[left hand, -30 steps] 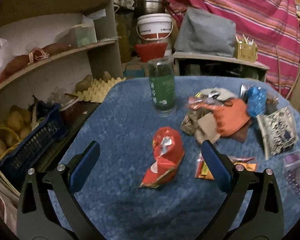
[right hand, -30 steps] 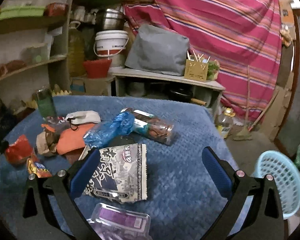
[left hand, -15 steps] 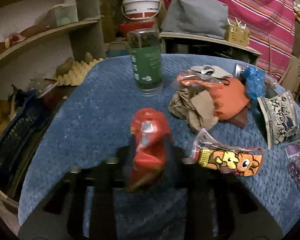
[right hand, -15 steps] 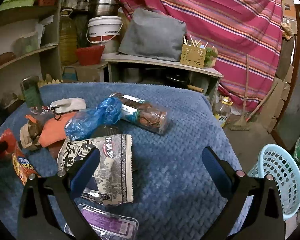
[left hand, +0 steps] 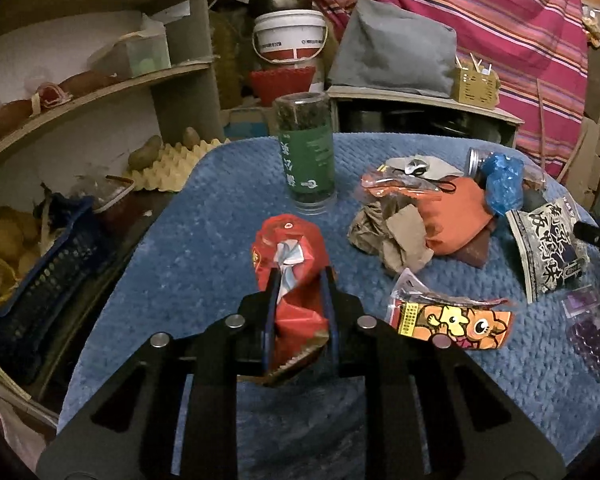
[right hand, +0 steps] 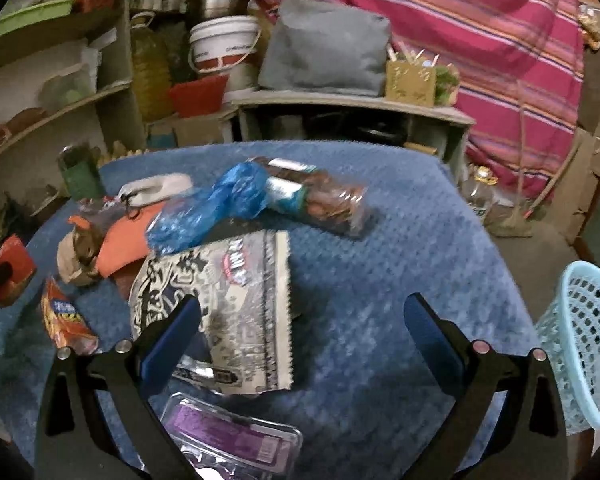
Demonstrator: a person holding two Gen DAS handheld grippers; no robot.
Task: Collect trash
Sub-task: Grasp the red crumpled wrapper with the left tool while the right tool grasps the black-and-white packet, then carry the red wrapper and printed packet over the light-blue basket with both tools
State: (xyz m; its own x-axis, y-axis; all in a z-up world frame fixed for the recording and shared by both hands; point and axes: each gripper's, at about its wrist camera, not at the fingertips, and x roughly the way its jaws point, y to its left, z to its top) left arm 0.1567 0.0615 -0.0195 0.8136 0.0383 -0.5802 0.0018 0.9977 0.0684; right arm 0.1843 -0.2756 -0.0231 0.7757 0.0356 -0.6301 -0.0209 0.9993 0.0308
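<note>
My left gripper (left hand: 299,280) is shut on a crumpled red snack wrapper (left hand: 290,256), which stands up between its pads over the blue table cover (left hand: 188,240). The same red wrapper (right hand: 10,270) shows at the far left in the right wrist view. My right gripper (right hand: 300,320) stands open above a black-and-white printed packet (right hand: 228,292), its left finger over the packet, nothing between the pads. A light blue mesh basket (right hand: 584,344) sits off the table's right edge.
Also on the cover: a green-labelled jar (left hand: 306,160), brown crumpled paper (left hand: 392,236), an orange pouch (left hand: 456,220), a blue plastic bag (right hand: 212,208), a lying clear jar (right hand: 320,200), a cartoon snack packet (left hand: 452,320) and a purple-labelled clear box (right hand: 236,436). Shelves (left hand: 100,92) stand left.
My left gripper went from wide open around the red wrapper to shut on it. The right gripper sank toward the black-and-white packet and stayed open.
</note>
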